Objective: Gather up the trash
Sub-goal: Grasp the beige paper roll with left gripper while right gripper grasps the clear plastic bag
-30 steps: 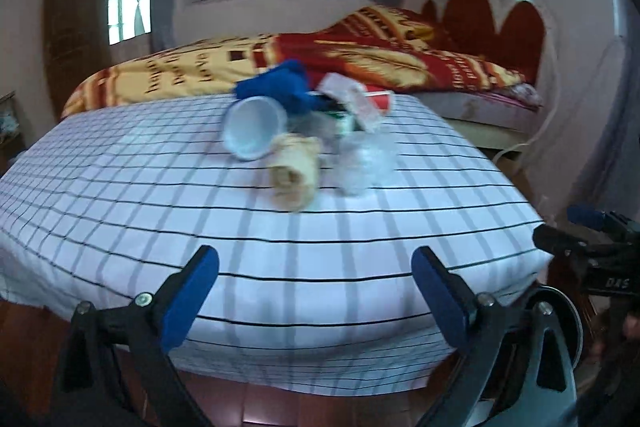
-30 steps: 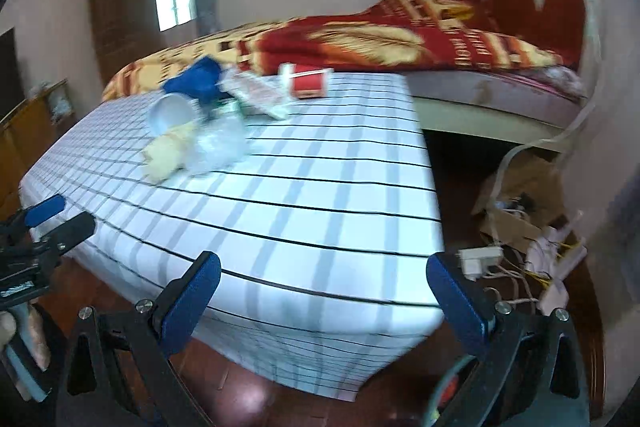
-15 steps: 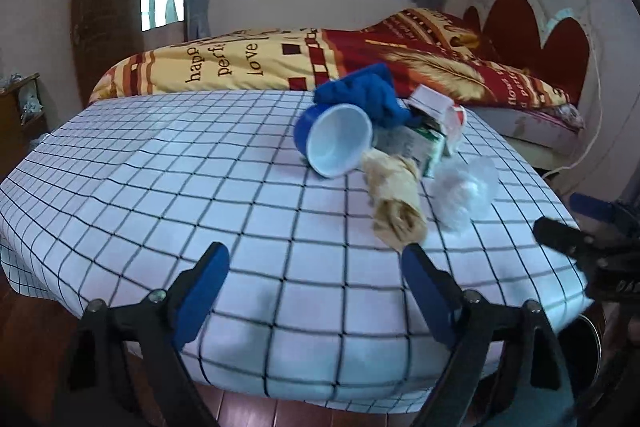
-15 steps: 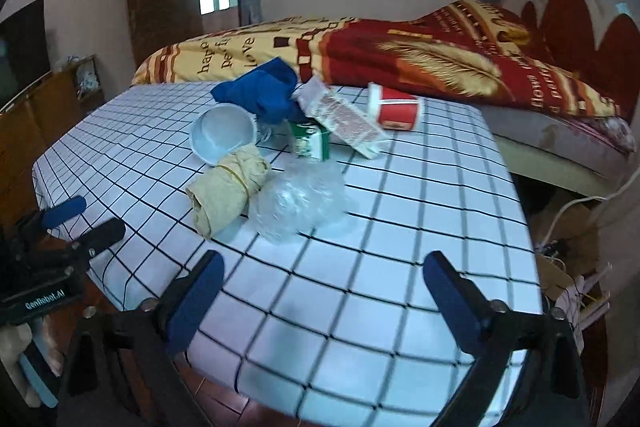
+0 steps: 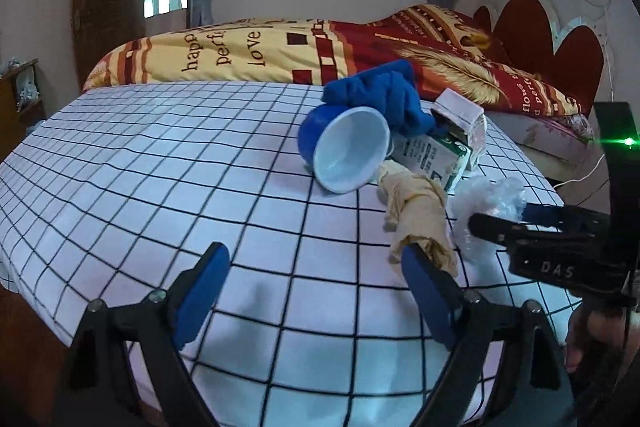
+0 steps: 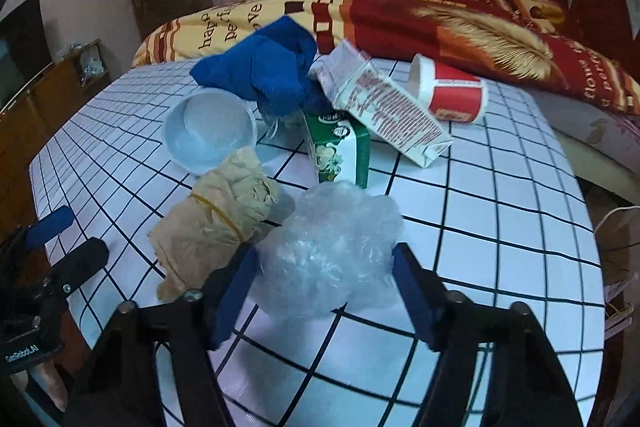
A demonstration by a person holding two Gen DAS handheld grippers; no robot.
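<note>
plastic wad (image 6: 332,251) hiding right tool (image 6: 322,281) tips

On the counter (image 6: 500,195), the plastic wad (image 6: 332,251) lies nearest, paper bundle (image 6: 216,223) just left, carton (image 6: 344,151) behind it, bowl (image 6: 210,129) left, cloth (image 6: 264,71) behind, cup (image 6: 450,89) far right.

Crinkled clear plastic bag (image 6: 332,251), creased tan paper bundle (image 6: 216,219), fuzzy blue cloth (image 6: 264,71)

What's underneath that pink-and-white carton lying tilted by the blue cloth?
The pink-and-white carton leans across the top of the green-and-white carton, its lower end on the checked tablecloth. The red paper cup lies behind it. Anything beneath its raised end is hidden.
</note>
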